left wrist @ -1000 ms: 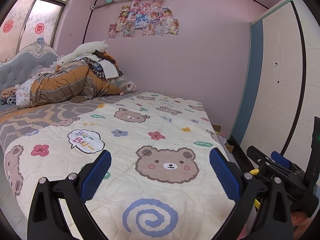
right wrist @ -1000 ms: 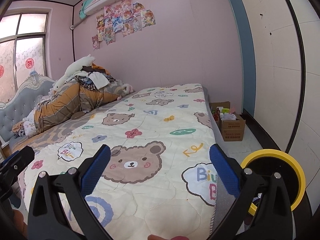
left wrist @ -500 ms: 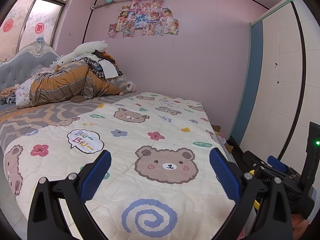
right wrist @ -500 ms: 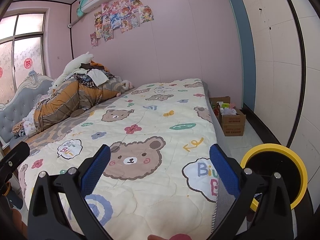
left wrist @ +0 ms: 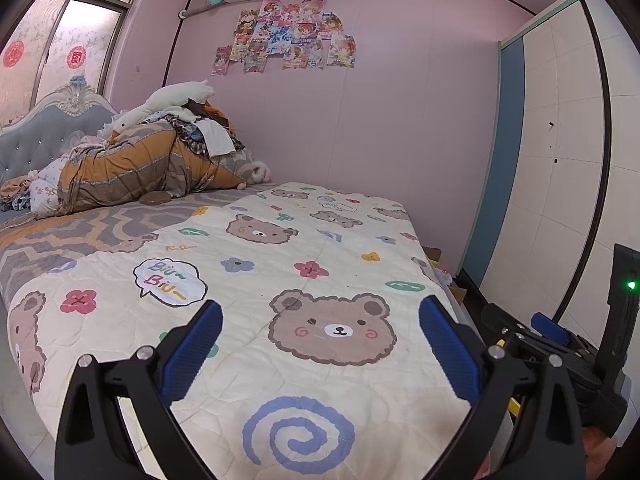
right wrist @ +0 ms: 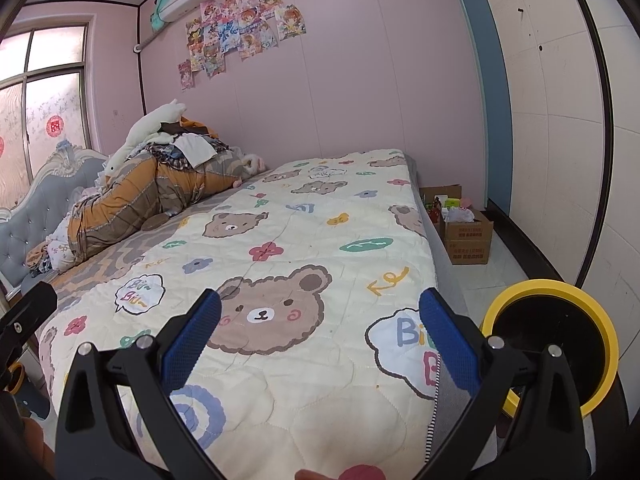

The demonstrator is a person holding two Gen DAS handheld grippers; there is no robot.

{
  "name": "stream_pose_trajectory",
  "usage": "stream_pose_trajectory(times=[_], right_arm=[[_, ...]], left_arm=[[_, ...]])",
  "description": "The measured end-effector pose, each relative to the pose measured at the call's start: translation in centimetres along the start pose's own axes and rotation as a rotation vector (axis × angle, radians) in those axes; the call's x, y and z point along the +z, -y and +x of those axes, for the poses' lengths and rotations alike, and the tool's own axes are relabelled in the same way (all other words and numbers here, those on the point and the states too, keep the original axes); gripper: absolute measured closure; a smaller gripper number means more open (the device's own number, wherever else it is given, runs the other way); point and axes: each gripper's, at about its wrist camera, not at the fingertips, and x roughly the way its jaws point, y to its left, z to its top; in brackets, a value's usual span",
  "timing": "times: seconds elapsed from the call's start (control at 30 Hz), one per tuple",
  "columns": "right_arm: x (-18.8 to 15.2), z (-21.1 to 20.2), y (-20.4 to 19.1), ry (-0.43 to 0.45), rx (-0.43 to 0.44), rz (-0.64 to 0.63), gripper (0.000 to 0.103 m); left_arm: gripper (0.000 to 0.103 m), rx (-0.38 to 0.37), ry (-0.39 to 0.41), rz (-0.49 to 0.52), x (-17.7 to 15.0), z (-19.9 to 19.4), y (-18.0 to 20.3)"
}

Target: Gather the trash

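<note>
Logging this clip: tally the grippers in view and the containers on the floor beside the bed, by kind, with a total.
Open grippers: 2 (left gripper, right gripper)
Cardboard boxes: 2 (front box, back box)
Yellow-rimmed bin: 1
Total: 5

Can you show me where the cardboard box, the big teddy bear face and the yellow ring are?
Cardboard box (right wrist: 467,240): right wrist view, its front wall.
Bear face (right wrist: 267,310): right wrist view, middle of the face.
Yellow ring (right wrist: 606,334): right wrist view, right side of its rim.
</note>
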Motion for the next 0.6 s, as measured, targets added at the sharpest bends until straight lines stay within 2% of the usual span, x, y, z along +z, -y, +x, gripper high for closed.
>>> stream_pose_trajectory(times=[0.6], right_arm=[[-0.30,0.23,0.16,-0.011,0.000,0.012,0.008]], left_arm=[[0.008,-0.007,-0.012,0.005,-0.03,0.13,-0.13]])
